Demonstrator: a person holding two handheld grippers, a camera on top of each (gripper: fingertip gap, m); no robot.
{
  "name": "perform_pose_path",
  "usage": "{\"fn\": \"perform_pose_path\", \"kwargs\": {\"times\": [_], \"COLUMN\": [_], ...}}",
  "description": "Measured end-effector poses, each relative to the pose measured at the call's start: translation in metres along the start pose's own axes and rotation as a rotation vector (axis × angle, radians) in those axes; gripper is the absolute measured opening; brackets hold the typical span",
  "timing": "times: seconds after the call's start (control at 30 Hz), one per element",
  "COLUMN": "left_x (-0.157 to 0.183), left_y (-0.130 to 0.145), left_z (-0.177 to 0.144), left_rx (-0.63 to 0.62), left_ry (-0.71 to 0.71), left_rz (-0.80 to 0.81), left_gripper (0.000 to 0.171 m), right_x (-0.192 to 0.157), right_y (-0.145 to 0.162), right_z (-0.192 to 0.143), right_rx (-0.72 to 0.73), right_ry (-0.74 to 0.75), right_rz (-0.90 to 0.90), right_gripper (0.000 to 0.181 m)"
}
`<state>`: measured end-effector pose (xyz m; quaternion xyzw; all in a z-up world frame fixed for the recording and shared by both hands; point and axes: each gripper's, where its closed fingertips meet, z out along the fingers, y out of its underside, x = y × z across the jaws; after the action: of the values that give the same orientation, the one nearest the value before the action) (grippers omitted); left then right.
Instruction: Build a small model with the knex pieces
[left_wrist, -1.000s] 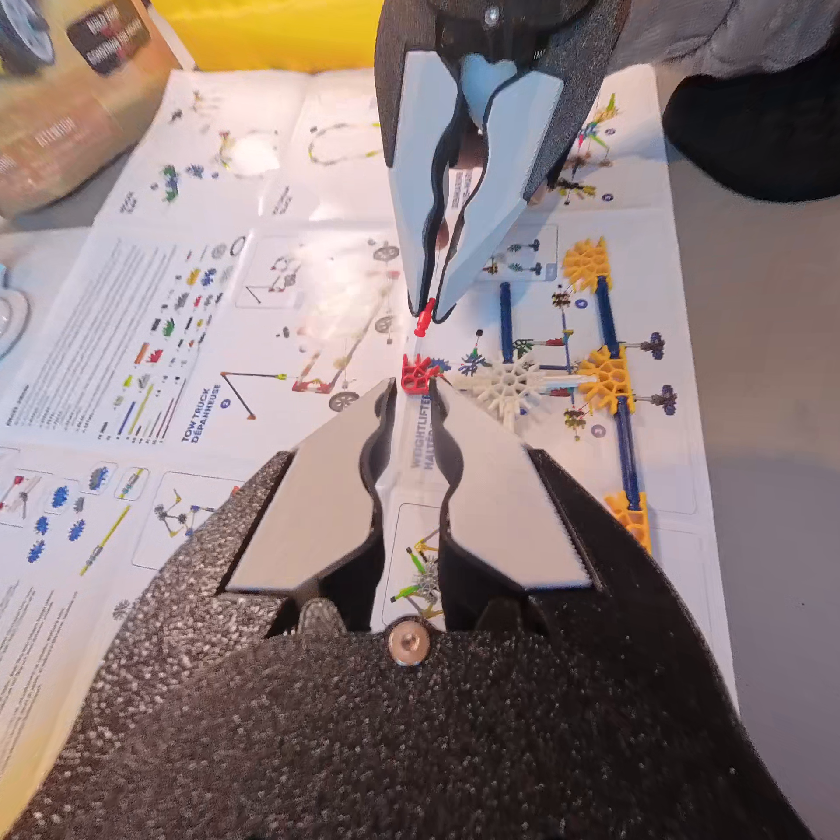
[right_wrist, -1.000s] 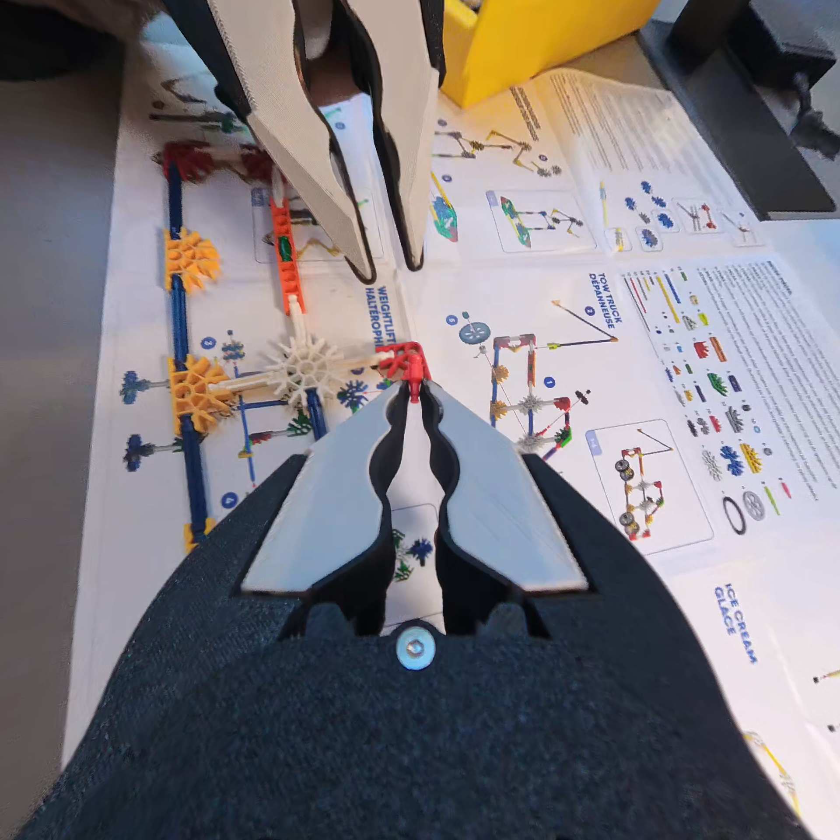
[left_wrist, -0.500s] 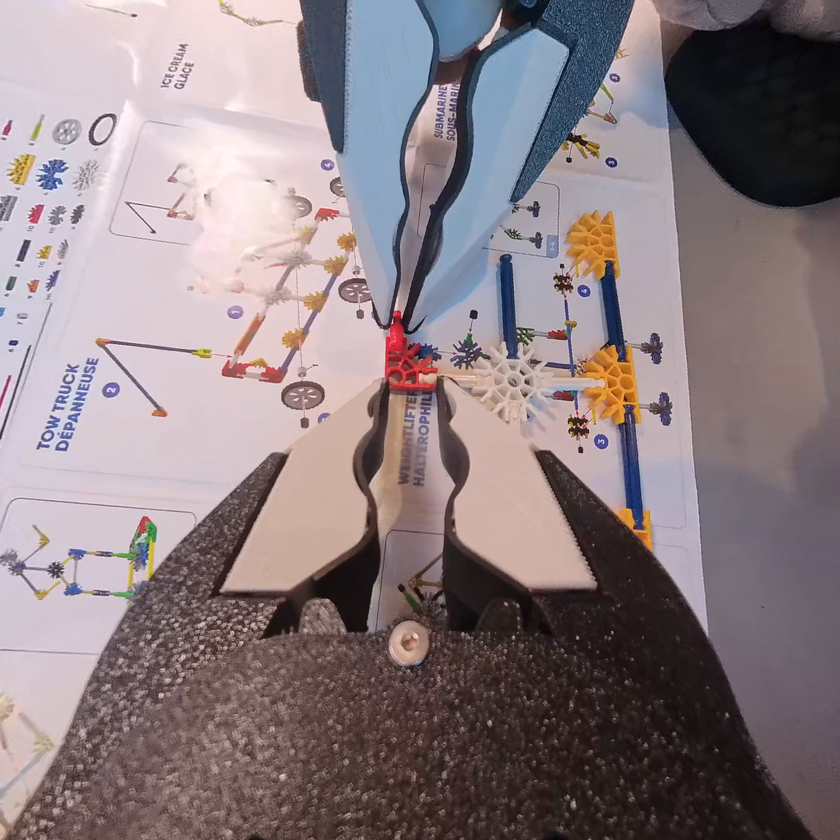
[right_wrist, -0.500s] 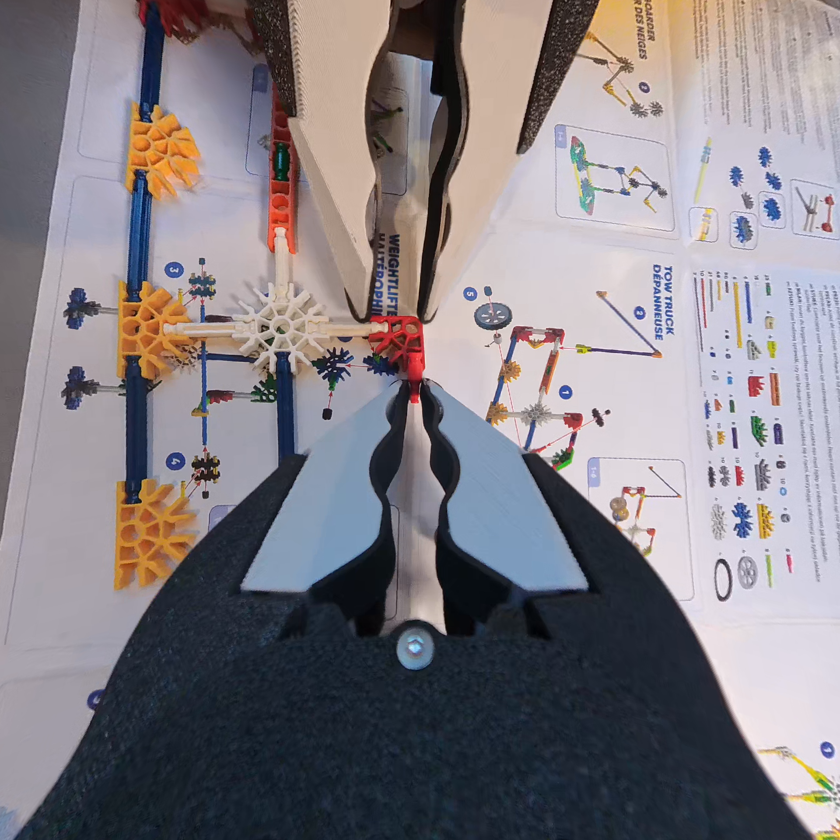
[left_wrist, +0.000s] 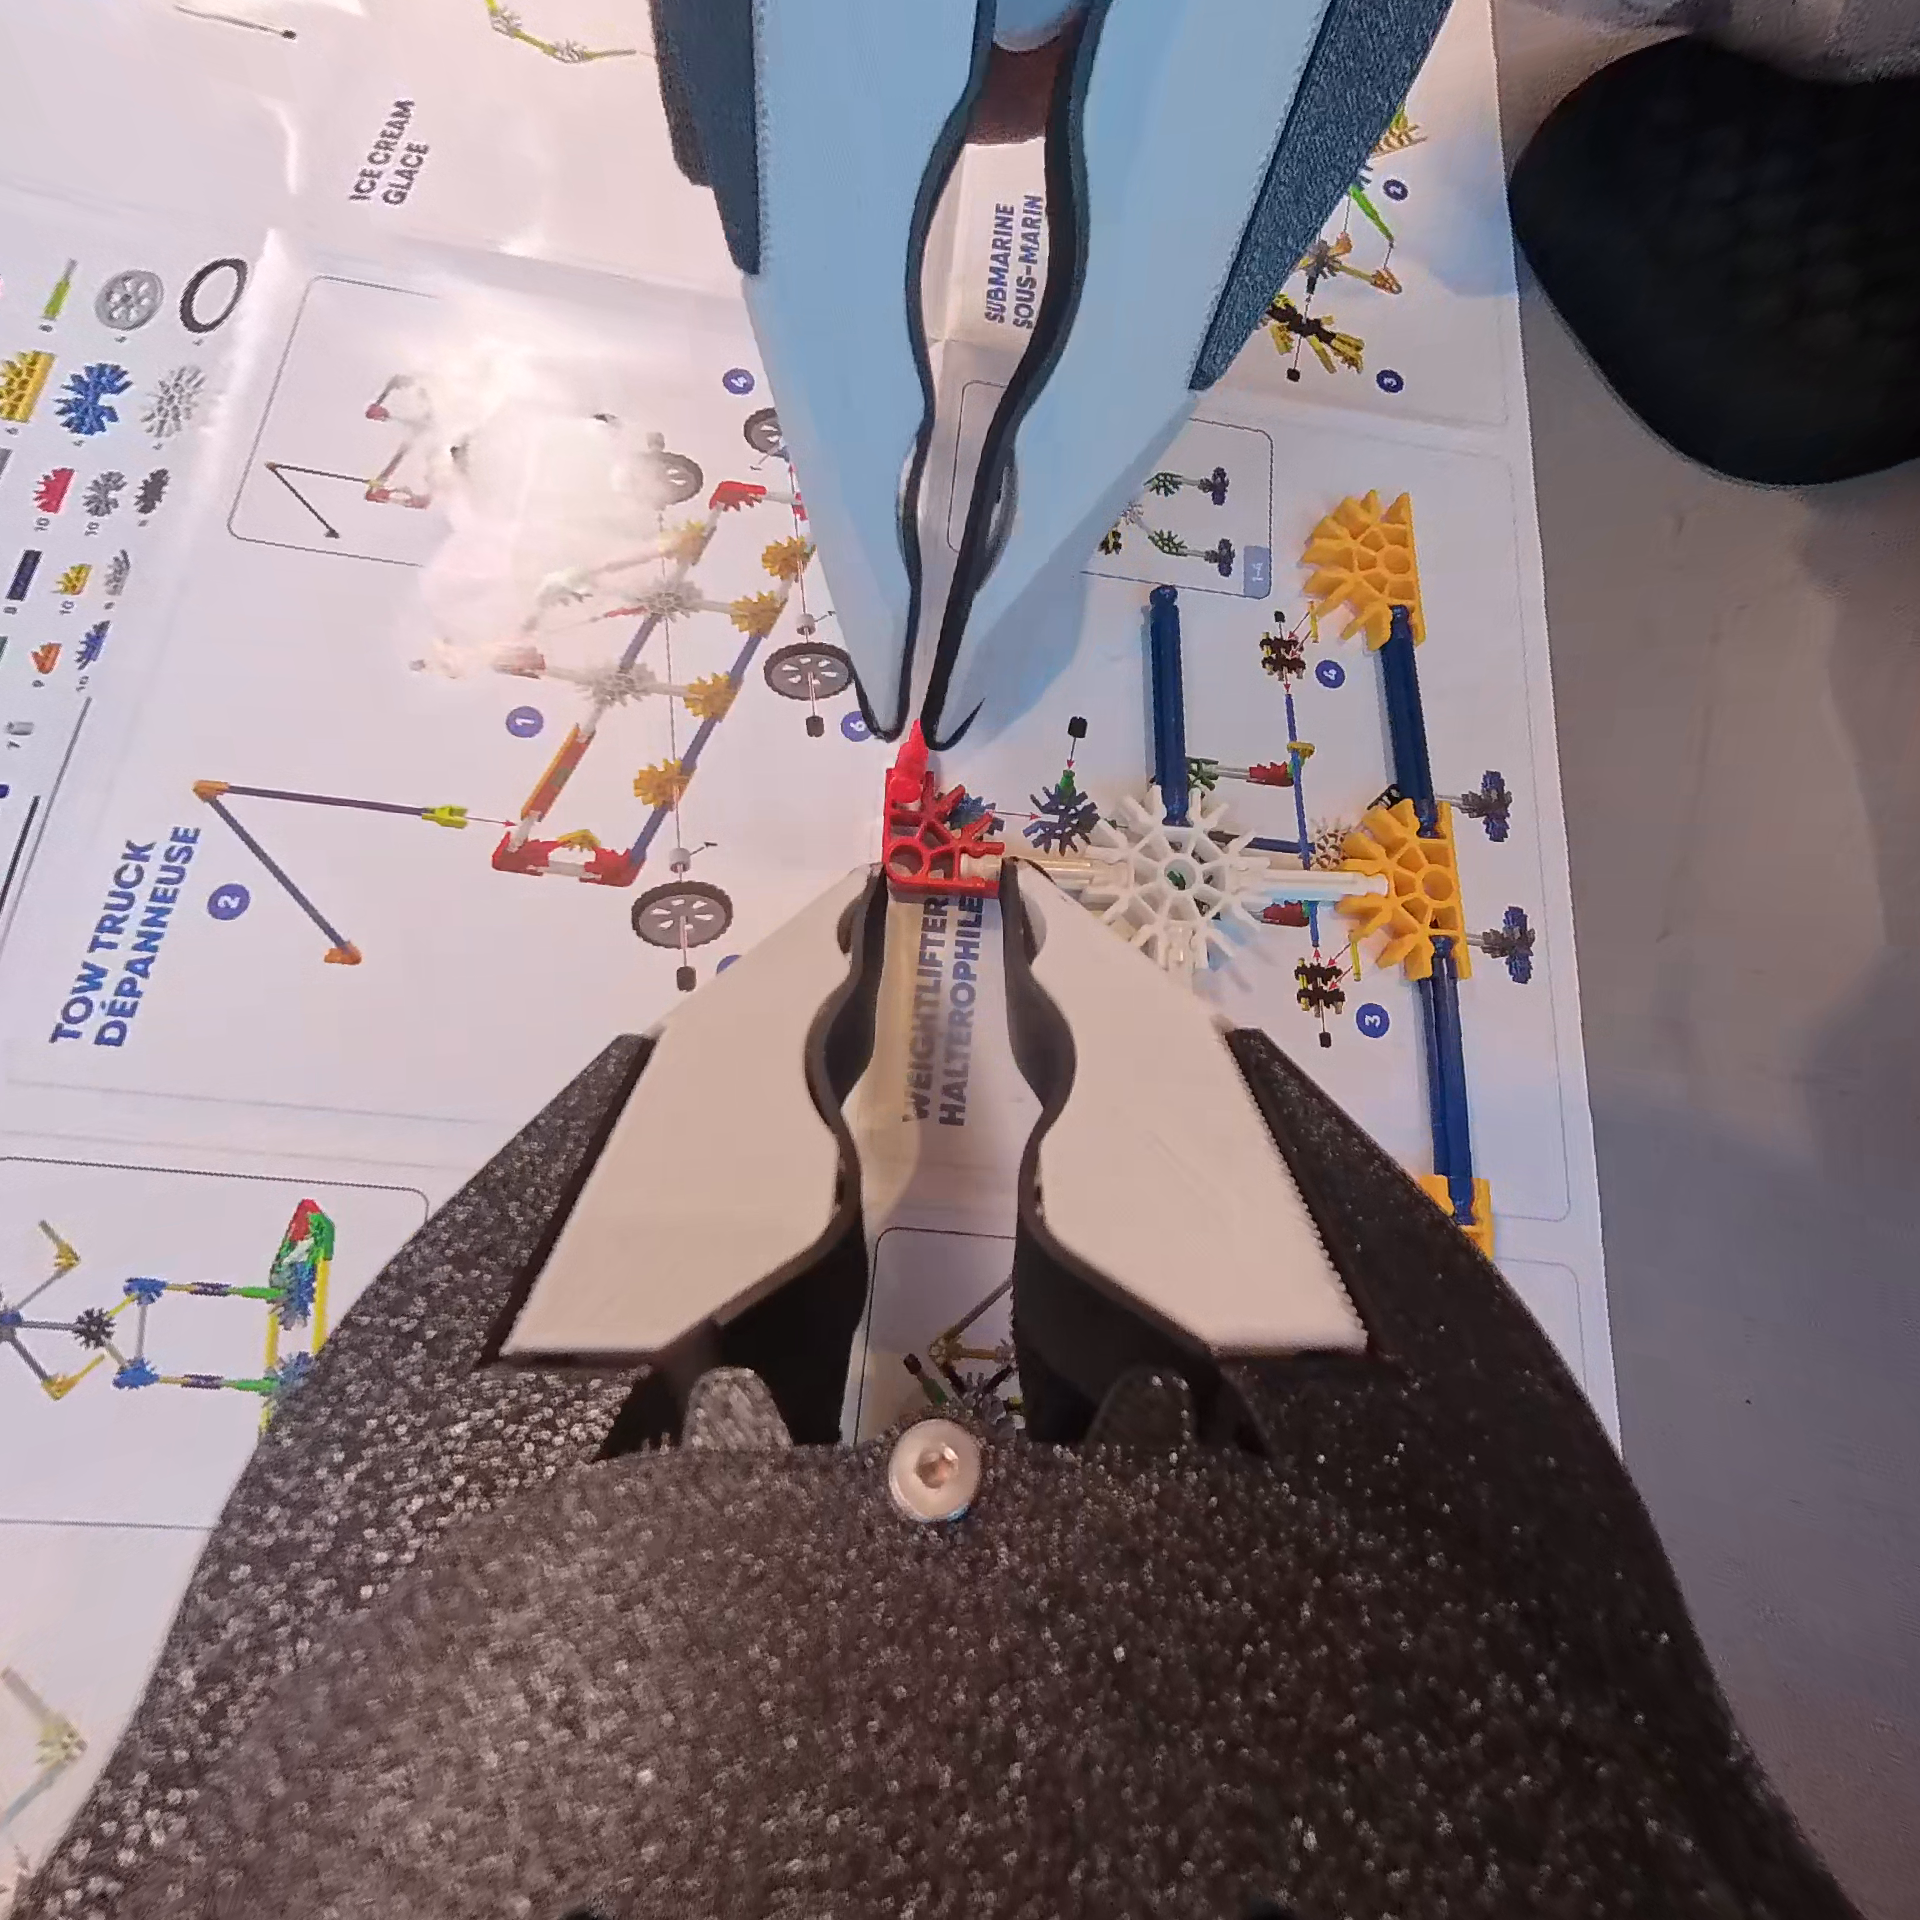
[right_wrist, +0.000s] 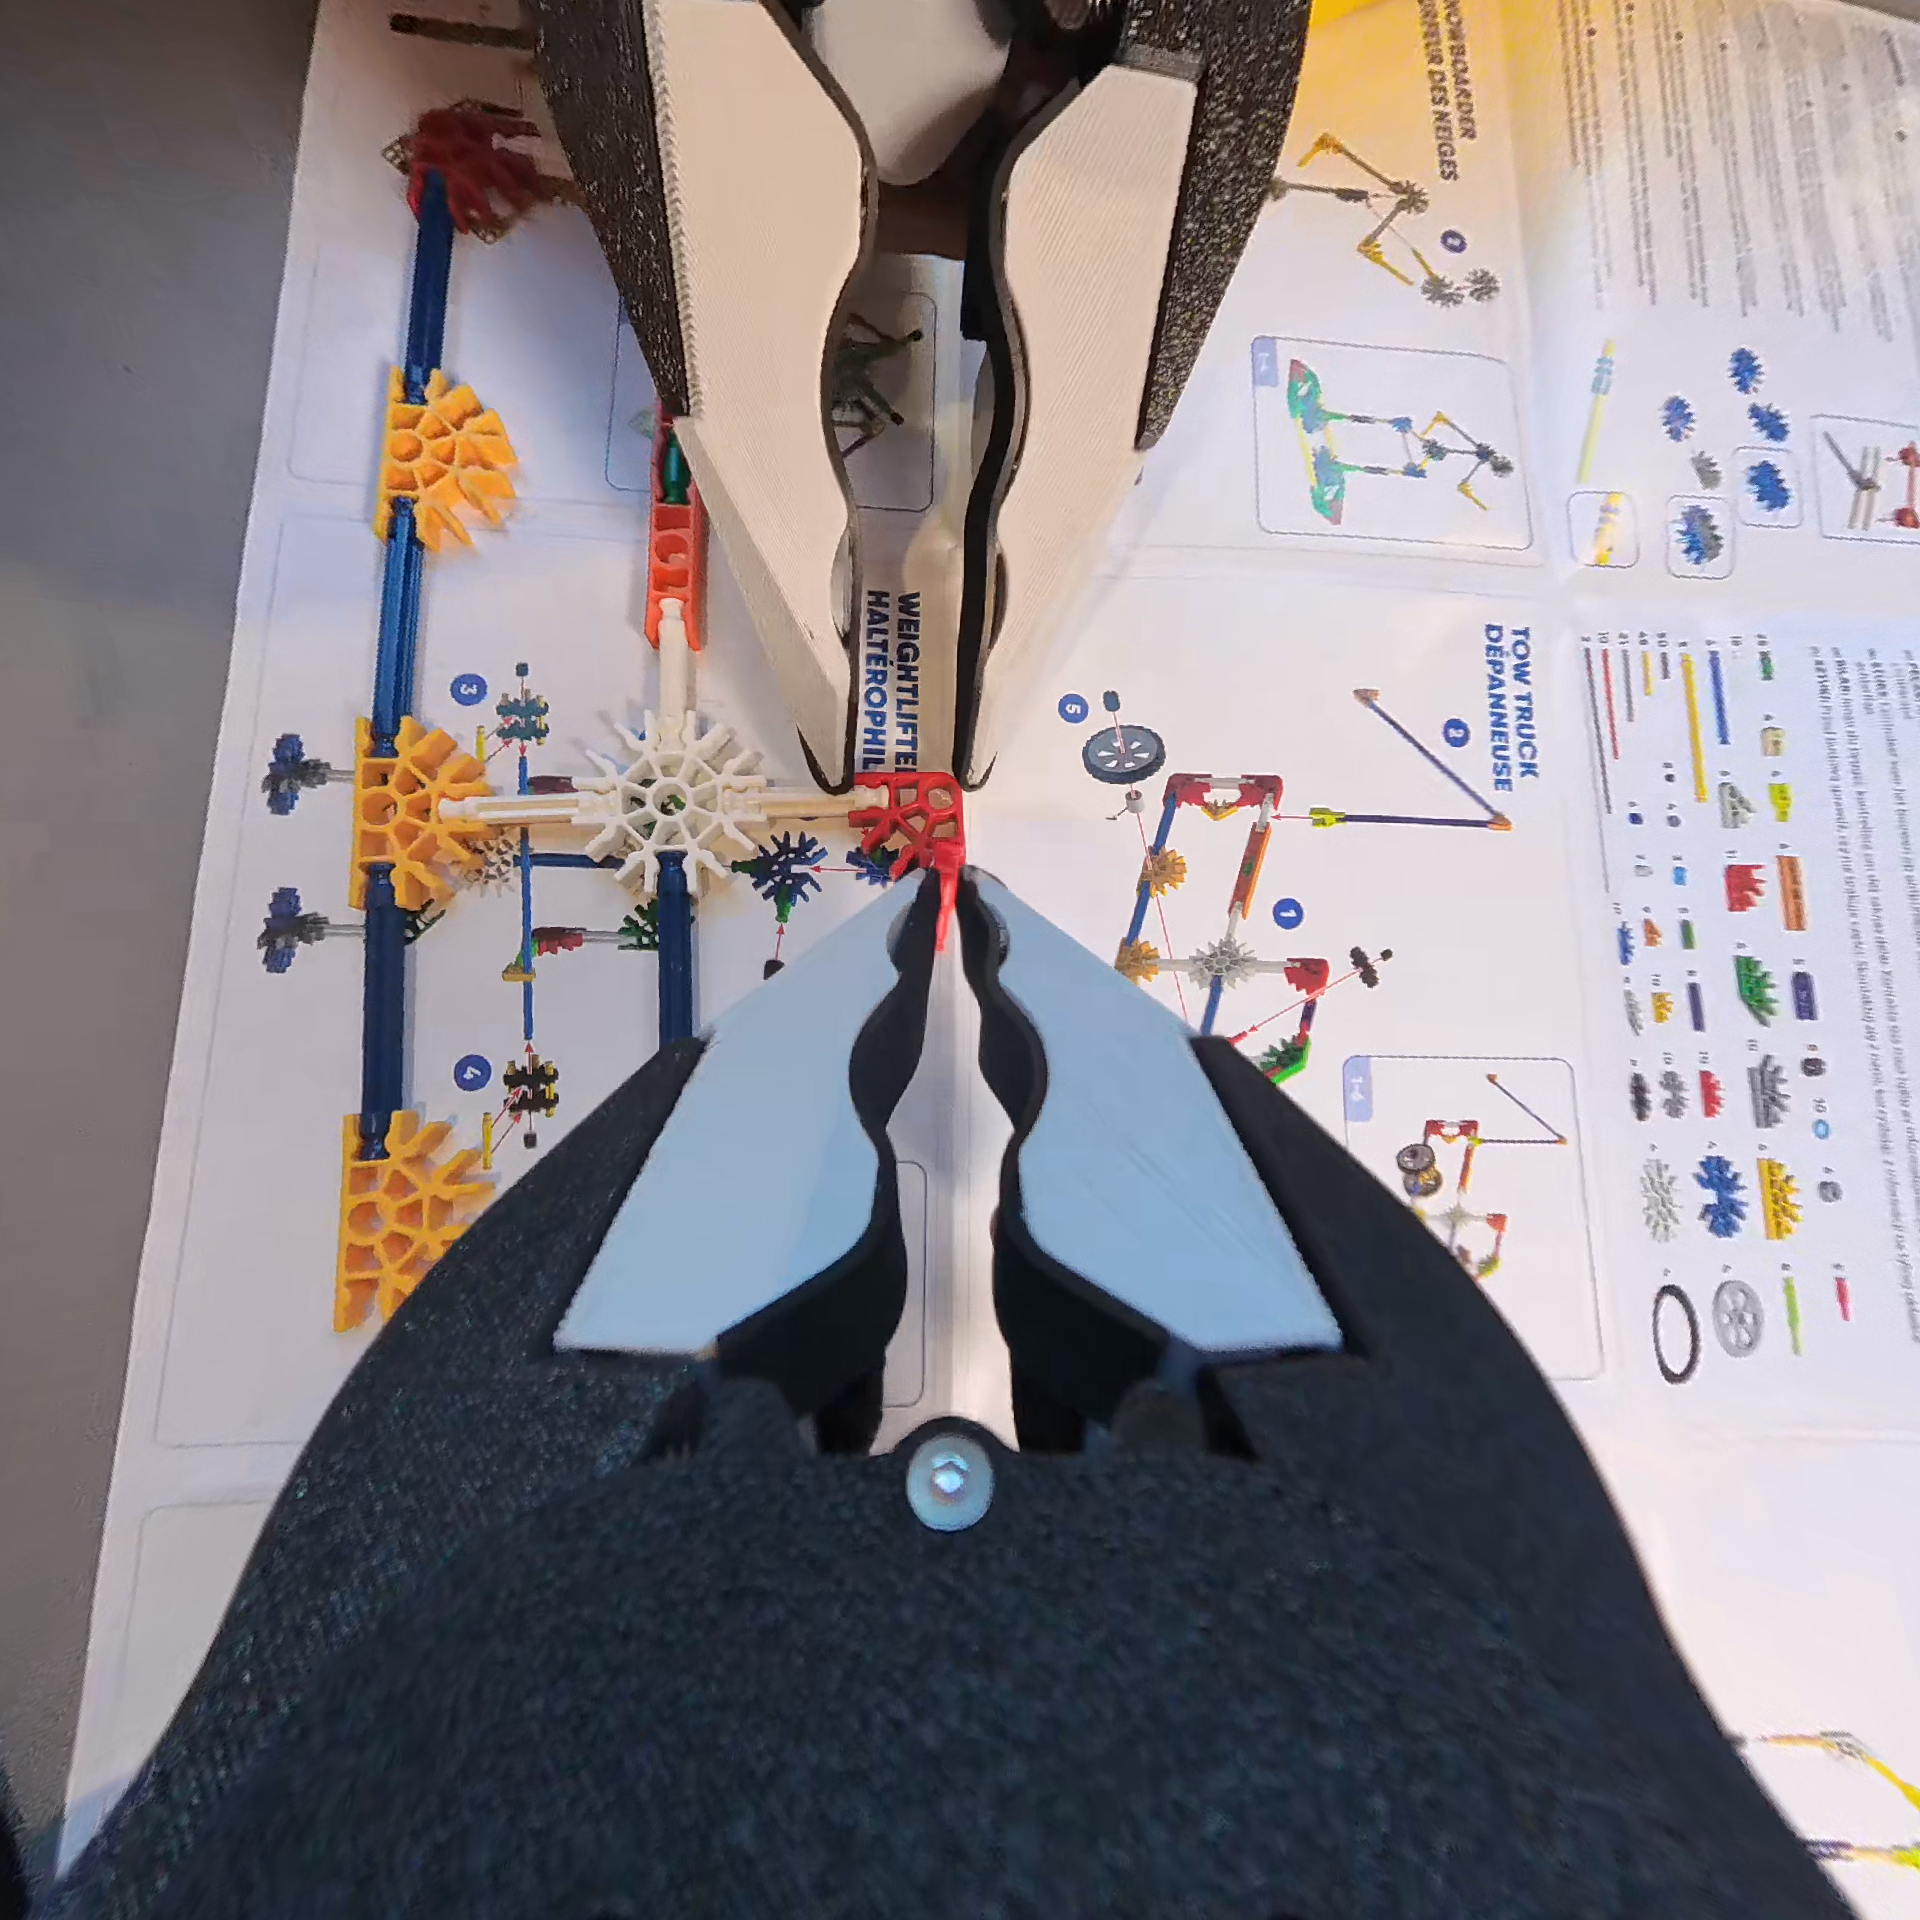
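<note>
A small red corner connector (left_wrist: 935, 842) sits at the end of a white rod that runs to a white snowflake connector (left_wrist: 1174, 873). My left gripper (left_wrist: 940, 883) is shut on the red connector, one fingertip on each side. My right gripper (left_wrist: 914, 732) comes from the far side, shut on a short red rod (left_wrist: 912, 753) whose end is at the connector's top slot. In the right wrist view the right gripper (right_wrist: 943, 883) holds the red rod (right_wrist: 945, 909) against the red connector (right_wrist: 914, 816), which the left gripper (right_wrist: 902, 779) clamps from above.
The model lies flat on a white instruction sheet (left_wrist: 312, 1039): yellow connectors (left_wrist: 1403, 883) on blue rods (left_wrist: 1403, 717), an orange rod (right_wrist: 675, 561), a red connector at the far end (right_wrist: 468, 166). Grey table (left_wrist: 1745, 935) lies to the right. A dark object (left_wrist: 1714, 260) is at the top right. Only a small space, under 4 cm, lies between the two pairs of fingers.
My right gripper has brought the red rod from a little way off down to the red connector's slot. Both grippers have come lower and closer over the sheet.
</note>
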<state>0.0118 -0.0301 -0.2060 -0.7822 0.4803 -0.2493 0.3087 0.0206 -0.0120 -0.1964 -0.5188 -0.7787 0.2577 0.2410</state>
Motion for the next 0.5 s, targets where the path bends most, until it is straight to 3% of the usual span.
{"fn": "perform_pose_path", "kwargs": {"times": [0.23, 0.5], "left_x": [-0.0002, -0.0004], "left_y": [0.0004, 0.0006], "left_z": [0.0006, 0.0013], "left_rx": [0.002, 0.013], "left_ry": [-0.004, -0.001], "left_rz": [-0.002, -0.018], "left_gripper": [0.019, 0.019], "right_x": [-0.0017, -0.0021], "right_y": [0.0008, 0.0023], "right_z": [0.0062, 0.0082], "right_rx": [-0.088, -0.295], "right_ry": [-0.076, -0.139], "right_rz": [-0.003, -0.044], "right_gripper": [0.0, 0.0]}}
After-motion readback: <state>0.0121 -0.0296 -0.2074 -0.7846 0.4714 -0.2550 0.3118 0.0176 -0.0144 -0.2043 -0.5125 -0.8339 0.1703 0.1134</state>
